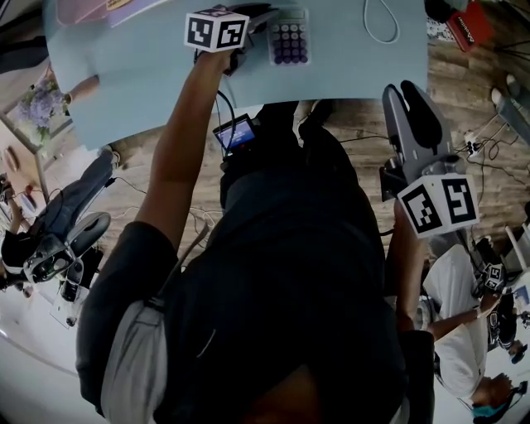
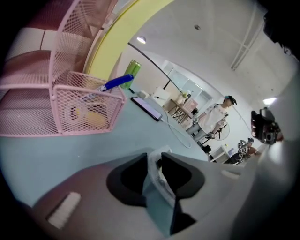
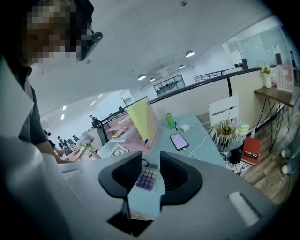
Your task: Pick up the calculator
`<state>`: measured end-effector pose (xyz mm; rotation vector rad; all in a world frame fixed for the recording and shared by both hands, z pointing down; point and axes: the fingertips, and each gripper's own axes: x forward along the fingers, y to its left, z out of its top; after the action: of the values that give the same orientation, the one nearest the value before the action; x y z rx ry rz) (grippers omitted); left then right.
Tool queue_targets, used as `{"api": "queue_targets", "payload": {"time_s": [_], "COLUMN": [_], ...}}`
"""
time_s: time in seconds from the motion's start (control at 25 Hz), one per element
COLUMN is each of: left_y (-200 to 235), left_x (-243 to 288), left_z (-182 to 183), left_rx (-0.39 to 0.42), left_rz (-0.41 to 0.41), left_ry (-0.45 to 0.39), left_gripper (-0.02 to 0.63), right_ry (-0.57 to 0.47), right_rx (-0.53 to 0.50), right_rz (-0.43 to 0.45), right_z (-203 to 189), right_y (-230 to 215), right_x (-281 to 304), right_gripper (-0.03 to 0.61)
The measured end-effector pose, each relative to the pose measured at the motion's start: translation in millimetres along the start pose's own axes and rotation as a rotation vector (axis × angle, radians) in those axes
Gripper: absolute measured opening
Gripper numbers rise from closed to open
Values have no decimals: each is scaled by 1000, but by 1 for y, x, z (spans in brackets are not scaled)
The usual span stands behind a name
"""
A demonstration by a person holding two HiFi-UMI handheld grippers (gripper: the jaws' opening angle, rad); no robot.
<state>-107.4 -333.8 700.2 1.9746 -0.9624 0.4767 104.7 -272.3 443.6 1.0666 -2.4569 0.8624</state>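
The calculator (image 1: 289, 37), pale with purple keys, lies on the light blue table (image 1: 149, 91) at the far middle. My left gripper (image 1: 258, 20) reaches to its left edge. In the left gripper view the jaws (image 2: 153, 159) stand close together on a thin white edge of the calculator (image 2: 159, 174). My right gripper (image 1: 407, 89) is held back off the table's near right edge. It is open and empty, and the calculator (image 3: 146, 179) shows far off through its gap (image 3: 151, 161).
A pink mesh organiser (image 2: 70, 108) with a blue pen stands left of the left gripper. Beyond it are a green can (image 2: 132, 70) and a phone (image 2: 146, 108) on a white cable (image 1: 381, 25). An office chair (image 1: 66, 224) stands at the left; people stand in the background.
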Motion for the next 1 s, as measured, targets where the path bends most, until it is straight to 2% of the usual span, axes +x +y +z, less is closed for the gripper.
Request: {"api": "queue_targets", "payload": {"time_s": [0.16,0.44,0.68,1.0], "left_y": [-10,-28,-35,-54], "left_x": [-11,-38,-68,-110], "left_z": [8,22,38,50], "left_rx": [10,89,79,121], "left_rz": [7,54,88,130], "left_ry": [-53,-125,-224,-299], "left_gripper": [149,146,143,143], "right_ry": [-6,-25,-48,-89], "right_rx": [-7,-32,-54,-84], "right_rz": [6,21,34,50], "right_z": [3,11,13,20], "right_y": [3,13,22,35], "right_x": [-2,-8,-16,-34], "right_gripper": [98,98,98,98]}}
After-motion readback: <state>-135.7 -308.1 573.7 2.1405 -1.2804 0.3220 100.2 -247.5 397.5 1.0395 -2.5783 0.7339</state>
